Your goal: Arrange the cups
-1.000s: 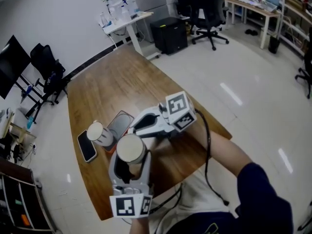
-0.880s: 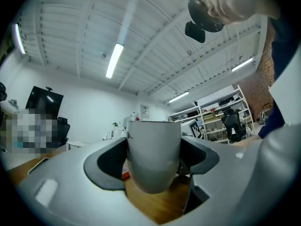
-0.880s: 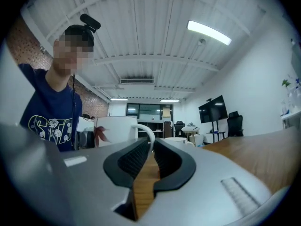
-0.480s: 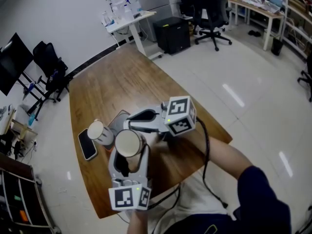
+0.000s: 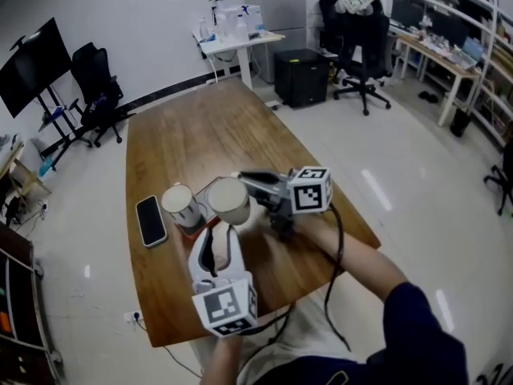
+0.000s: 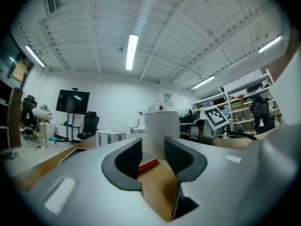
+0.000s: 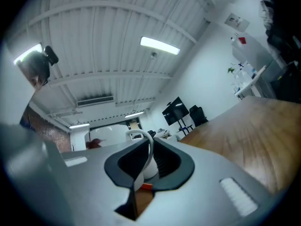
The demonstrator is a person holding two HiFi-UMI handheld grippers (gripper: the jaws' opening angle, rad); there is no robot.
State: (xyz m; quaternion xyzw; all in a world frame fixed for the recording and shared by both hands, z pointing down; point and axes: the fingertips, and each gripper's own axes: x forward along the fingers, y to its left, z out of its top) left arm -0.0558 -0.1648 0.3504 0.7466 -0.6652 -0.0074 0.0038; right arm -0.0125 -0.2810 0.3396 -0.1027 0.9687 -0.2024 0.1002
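Tipping onto the table (image 5: 200, 135) looks the likeliest mishap: over the tray (image 5: 196, 224) the right gripper (image 7: 150, 149) is pinched nearly closed on only the thin wall of the cup (image 5: 230, 200). The left gripper (image 6: 153, 149), whose jaws have just been closing to about half open (pressing nothing, the cup just past their tips), could nudge it or the second cup (image 5: 183, 205) on the tray's left. Beyond the tray lies broad bare wood, while the phone (image 5: 151, 219) to its left and the table edge on its near side crowd any move.

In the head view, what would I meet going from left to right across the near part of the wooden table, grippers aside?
Black smartphone → white cup → second white cup.
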